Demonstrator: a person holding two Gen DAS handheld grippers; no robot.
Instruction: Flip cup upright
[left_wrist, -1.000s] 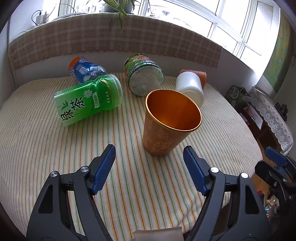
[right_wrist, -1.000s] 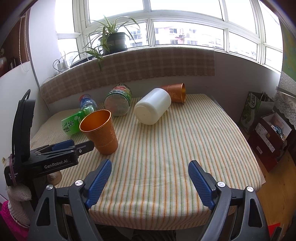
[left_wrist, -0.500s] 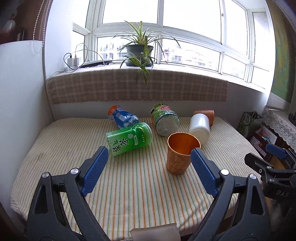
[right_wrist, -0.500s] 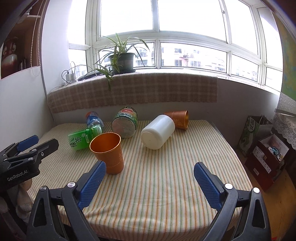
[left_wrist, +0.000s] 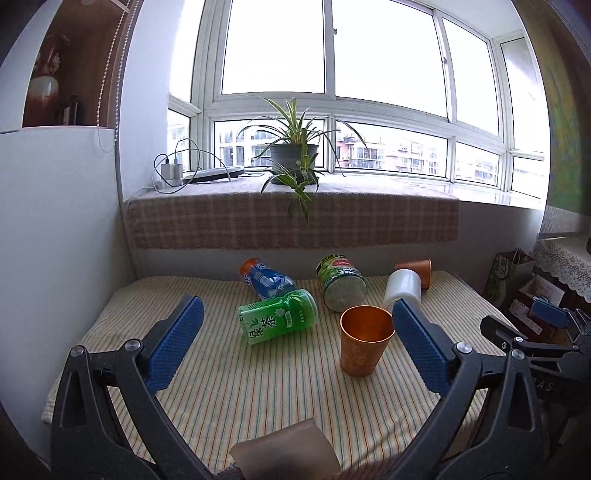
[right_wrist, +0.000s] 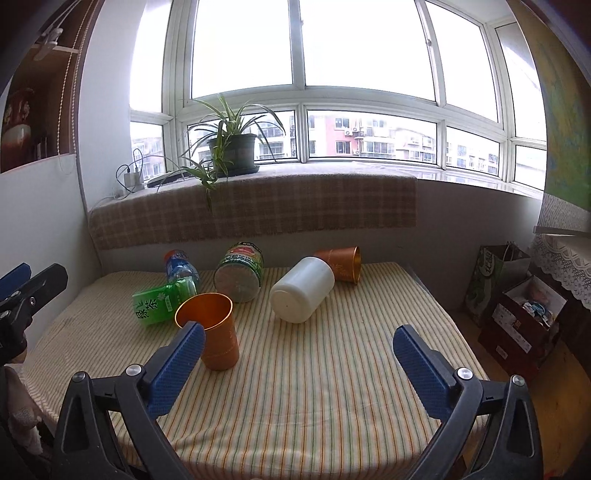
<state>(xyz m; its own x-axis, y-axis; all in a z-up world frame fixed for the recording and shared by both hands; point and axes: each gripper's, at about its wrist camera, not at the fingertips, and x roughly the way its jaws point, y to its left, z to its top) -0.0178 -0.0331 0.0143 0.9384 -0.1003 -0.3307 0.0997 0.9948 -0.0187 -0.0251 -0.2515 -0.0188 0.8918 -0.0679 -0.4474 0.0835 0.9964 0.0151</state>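
Observation:
An orange metal cup (left_wrist: 364, 345) stands upright on the striped tablecloth (left_wrist: 236, 384), mouth up; it also shows in the right wrist view (right_wrist: 214, 332). A second orange cup (left_wrist: 415, 271) lies on its side at the back right, also seen in the right wrist view (right_wrist: 341, 264). My left gripper (left_wrist: 295, 339) is open and empty, held back from the table, above its near edge. My right gripper (right_wrist: 295, 360) is open and empty, also back from the table.
A green tea bottle (left_wrist: 279, 321), a blue bottle (left_wrist: 266, 282), a green jar (left_wrist: 340, 282) and a white jar (right_wrist: 303, 291) lie on their sides on the table. A plant (left_wrist: 295, 155) stands on the windowsill. Bags and boxes (right_wrist: 517, 306) sit on the floor at right.
Both grippers have pulled back and up from the table; the view has widened. The upright orange cup stays where it stood, now farther from the left gripper's fingers.

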